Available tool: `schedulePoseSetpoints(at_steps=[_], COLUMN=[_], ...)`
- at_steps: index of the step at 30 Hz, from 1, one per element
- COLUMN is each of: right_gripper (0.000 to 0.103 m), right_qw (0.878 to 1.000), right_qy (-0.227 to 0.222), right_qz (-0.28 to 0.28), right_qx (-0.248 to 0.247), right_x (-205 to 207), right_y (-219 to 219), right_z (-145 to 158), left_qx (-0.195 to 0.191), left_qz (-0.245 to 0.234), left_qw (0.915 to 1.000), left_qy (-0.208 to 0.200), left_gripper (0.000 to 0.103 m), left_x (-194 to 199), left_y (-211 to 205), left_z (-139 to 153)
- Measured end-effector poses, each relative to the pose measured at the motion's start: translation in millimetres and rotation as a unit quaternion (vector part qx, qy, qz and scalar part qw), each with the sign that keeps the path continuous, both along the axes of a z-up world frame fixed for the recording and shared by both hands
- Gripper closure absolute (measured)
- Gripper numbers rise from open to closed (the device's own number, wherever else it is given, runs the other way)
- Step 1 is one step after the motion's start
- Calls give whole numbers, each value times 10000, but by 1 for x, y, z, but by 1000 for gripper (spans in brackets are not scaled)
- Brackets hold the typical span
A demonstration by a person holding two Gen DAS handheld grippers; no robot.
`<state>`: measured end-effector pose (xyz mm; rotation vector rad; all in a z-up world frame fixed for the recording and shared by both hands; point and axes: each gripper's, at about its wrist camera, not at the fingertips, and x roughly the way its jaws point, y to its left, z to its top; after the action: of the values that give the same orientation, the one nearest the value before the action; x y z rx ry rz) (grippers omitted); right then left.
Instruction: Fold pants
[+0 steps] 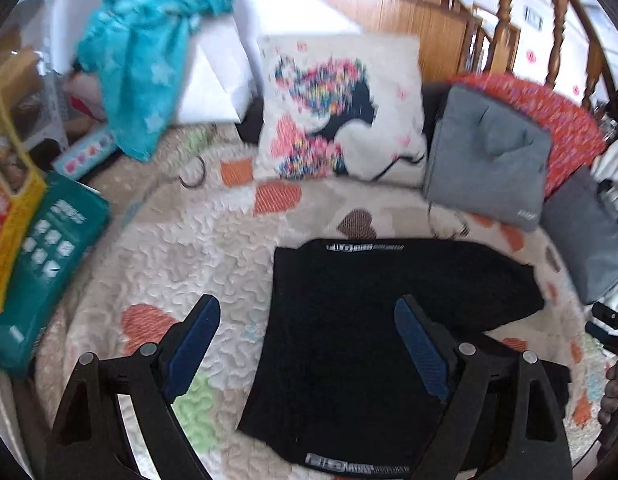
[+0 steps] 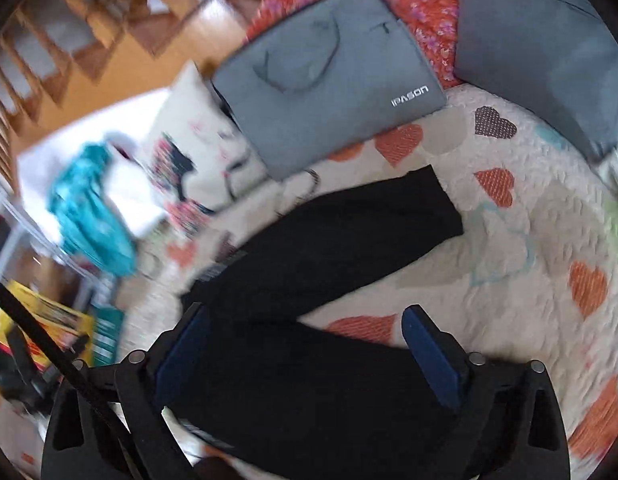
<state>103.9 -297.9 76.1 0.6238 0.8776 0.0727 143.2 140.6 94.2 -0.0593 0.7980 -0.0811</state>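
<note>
While the black pants (image 1: pixel 369 336) lie folded on the heart-patterned quilt (image 1: pixel 213 248) in the lower middle of the left wrist frame, the left hand-held gripper (image 1: pixel 307 344) hangs above them with its blue-padded fingers (image 1: pixel 421 352) spread apart and nothing between them. A printed waistband shows at the top edge of the fold and another at the bottom edge. In the right wrist frame the pants (image 2: pixel 329 240) stretch from lower left toward the centre, a leg end reaching toward the grey bag (image 2: pixel 329 80). The right hand-held gripper (image 2: pixel 305 356) is likewise apart, holding nothing, over the dark cloth. A floral cushion (image 1: pixel 341 108) leans in the upper middle, a teal cloth (image 1: pixel 149 52) at upper left.
</note>
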Motion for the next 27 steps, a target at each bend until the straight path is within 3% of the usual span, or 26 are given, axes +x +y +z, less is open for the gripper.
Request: schedulePoseSetpoints(at_steps=[6,11,18,21,25,27], right_gripper=[7,8,11,11,14,14], right_qw=[9959,9897,9696,9613,9487,9423], right_qy=[235,425,549,580,733,756], right_qz=[377,813,1671,2040,2481,2602], right_qx=[-787,-1100,-1702,-1758,-1819,-1964], right_x=[68,131,221,247,263,264], right_y=[-2,-5,8,17,31,37], right_z=[-21,-50,-81,-92,-110,-117], left_qx=[151,230,486,420,791,875], left_qz=[-198,-404,-1090,-1479,-1990,-2145], left_qw=[9989,9958,9883,9815,9662,9628], left_qy=[398,783,948,1144,1435,1392], left_gripper=[14,14,15,15,14,13], left_x=[72,133,203,230,248,249], left_y=[-21,-39,-58,-59,-71,-75], left_z=[-45,-84,-115,-130,-159,-163])
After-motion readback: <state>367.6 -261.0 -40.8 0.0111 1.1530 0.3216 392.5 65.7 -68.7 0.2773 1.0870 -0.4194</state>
